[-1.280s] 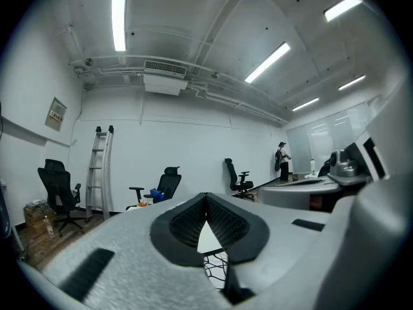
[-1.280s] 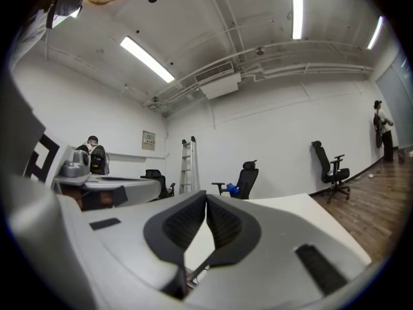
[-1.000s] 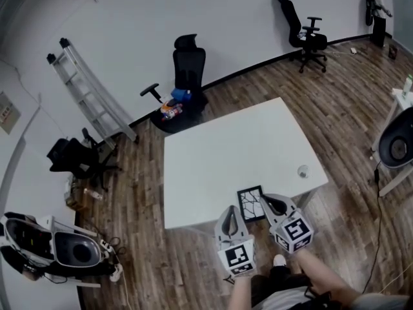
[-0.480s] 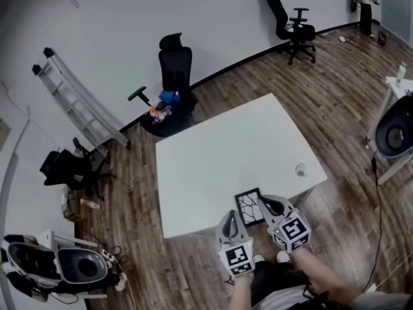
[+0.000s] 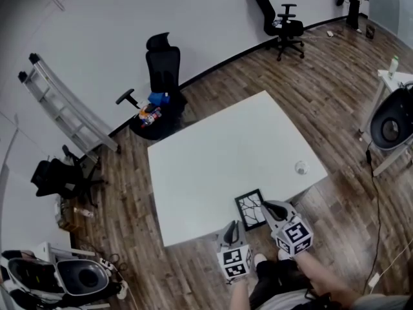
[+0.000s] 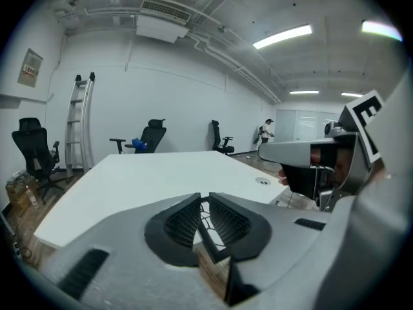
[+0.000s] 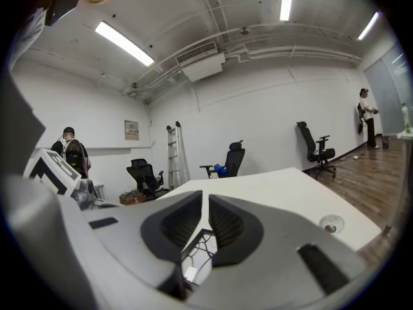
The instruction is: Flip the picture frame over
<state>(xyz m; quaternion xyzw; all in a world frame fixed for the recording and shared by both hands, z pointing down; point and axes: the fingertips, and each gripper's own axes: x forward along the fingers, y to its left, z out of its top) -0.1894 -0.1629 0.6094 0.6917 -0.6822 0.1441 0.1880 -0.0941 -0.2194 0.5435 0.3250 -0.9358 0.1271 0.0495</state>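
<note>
The picture frame (image 5: 250, 210), black-rimmed with a pattern of dark cracked lines on white, lies at the front edge of the white table (image 5: 219, 154). My left gripper (image 5: 233, 227) is at its near left corner and my right gripper (image 5: 265, 206) at its right edge. In the left gripper view the jaws (image 6: 201, 199) stand a narrow gap apart, with the frame's corner (image 6: 208, 230) showing through it. The right gripper (image 7: 205, 202) also shows a narrow gap, with the frame (image 7: 195, 252) below it. Both pairs of jaws have just been opening, and the pads do not press on the frame.
A small round fitting (image 5: 301, 168) sits on the table near its right edge. Beyond the table stand a black office chair (image 5: 162, 63), a second chair (image 5: 279, 17) and a ladder (image 5: 61, 112) against the wall. A person (image 7: 71, 155) stands at the left in the right gripper view.
Both grippers have sunk towards the table's front edge, the left one further. The frame now lies between them on the table.
</note>
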